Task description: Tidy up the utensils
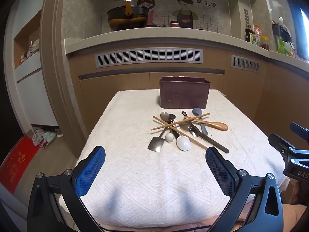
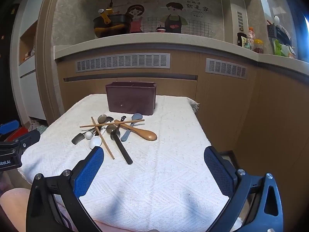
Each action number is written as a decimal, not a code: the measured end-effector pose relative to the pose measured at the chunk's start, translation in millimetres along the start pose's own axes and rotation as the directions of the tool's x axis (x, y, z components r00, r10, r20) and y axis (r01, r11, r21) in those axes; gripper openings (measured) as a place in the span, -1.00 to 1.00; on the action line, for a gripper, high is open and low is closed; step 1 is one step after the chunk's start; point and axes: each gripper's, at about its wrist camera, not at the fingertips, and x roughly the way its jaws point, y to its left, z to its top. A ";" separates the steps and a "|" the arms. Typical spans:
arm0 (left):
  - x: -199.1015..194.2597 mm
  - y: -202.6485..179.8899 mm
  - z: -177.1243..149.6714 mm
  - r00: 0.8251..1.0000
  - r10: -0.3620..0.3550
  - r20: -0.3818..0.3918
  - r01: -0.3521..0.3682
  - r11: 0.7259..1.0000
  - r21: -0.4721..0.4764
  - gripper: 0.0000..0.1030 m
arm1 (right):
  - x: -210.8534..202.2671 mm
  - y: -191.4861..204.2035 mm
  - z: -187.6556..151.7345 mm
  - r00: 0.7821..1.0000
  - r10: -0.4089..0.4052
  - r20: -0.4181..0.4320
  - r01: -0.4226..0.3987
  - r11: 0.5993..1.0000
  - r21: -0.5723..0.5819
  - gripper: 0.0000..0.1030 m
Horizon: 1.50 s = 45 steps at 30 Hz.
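Several utensils lie in a crossed heap on the desk (image 1: 135, 174), just in front of the maroon bin (image 1: 184, 92): two chopsticks (image 1: 179, 121), a wooden spoon (image 1: 212, 124), a grey spoon (image 1: 200, 120), two white ladles (image 1: 183, 143) and a black-handled tool (image 1: 210, 142). Your left gripper (image 1: 155, 161) hovers near the heap, released, jaws wide apart and holding nothing. Your right gripper (image 2: 154, 163) is likewise released, above the white cloth (image 2: 164, 174), right of the heap.

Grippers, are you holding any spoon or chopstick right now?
No. The left gripper and right gripper are both open and empty; the utensils lie on the table.
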 end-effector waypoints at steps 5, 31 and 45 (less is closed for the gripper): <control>3.0 2.4 -0.9 1.000 0.000 -0.016 -0.001 1.000 -0.010 1.00 | 0.3 2.2 -0.8 1.000 -0.001 0.002 0.001 1.000 -0.007 1.00; 7.5 2.6 -0.9 0.999 -0.005 -0.045 0.004 1.000 -0.014 1.00 | 0.4 3.7 -2.3 1.000 0.005 -0.009 -0.005 1.000 -0.005 1.00; 7.1 2.5 -0.8 0.999 -0.005 -0.046 0.004 1.000 -0.015 1.00 | 0.1 3.3 -1.9 1.000 0.007 -0.010 -0.007 1.000 -0.004 1.00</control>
